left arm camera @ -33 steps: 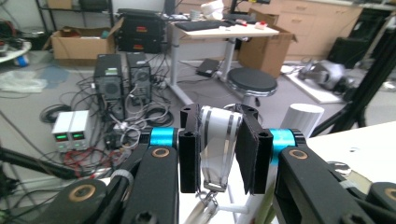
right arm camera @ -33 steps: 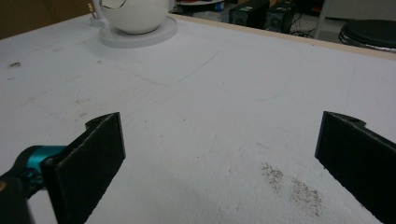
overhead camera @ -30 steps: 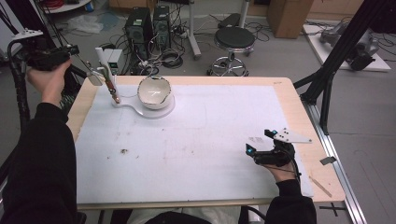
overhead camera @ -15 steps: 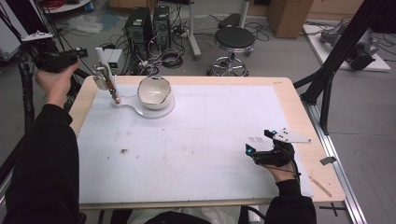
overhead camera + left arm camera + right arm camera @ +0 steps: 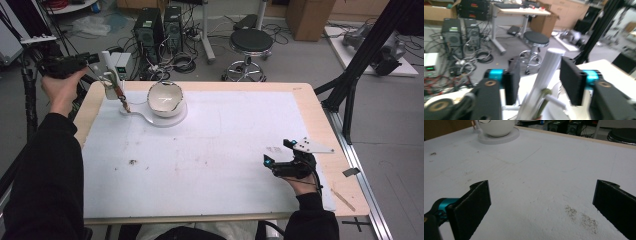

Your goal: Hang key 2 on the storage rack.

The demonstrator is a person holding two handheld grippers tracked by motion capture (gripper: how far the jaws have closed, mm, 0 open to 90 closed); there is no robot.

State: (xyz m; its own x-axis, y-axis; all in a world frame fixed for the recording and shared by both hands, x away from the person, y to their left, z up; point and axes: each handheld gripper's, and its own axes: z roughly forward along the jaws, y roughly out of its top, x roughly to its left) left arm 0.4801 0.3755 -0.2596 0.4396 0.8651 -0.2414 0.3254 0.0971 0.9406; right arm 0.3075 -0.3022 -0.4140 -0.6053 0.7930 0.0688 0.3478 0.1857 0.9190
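Observation:
A white bowl [image 5: 164, 97] sits on a round white base [image 5: 150, 120] at the table's far left, and it is also at the top of the right gripper view [image 5: 496, 126]. Beside it a tool with a white handle [image 5: 107, 60] stands tilted, its brownish lower end [image 5: 121, 97] on the base's tail. My left gripper [image 5: 97, 59] is level with the handle's top. Its jaws have just been opening, and the handle [image 5: 551, 65] stands between them [image 5: 540, 67] with gaps on both sides. My right gripper [image 5: 277, 152] rests at the front right, its jaws [image 5: 541, 202] wide open over bare sheet.
A white sheet [image 5: 200, 160] covers the wooden table. A dark speck [image 5: 132, 161] lies front left, and brown crumbs [image 5: 581, 216] lie near the right gripper. Behind the table stand computer towers [image 5: 160, 25] and a stool [image 5: 250, 40]. Black frame legs [image 5: 350, 85] rise at the right edge.
The left hand has shifted a little to the right, toward the upright tool. The tool, the bowl and the right hand have kept their places.

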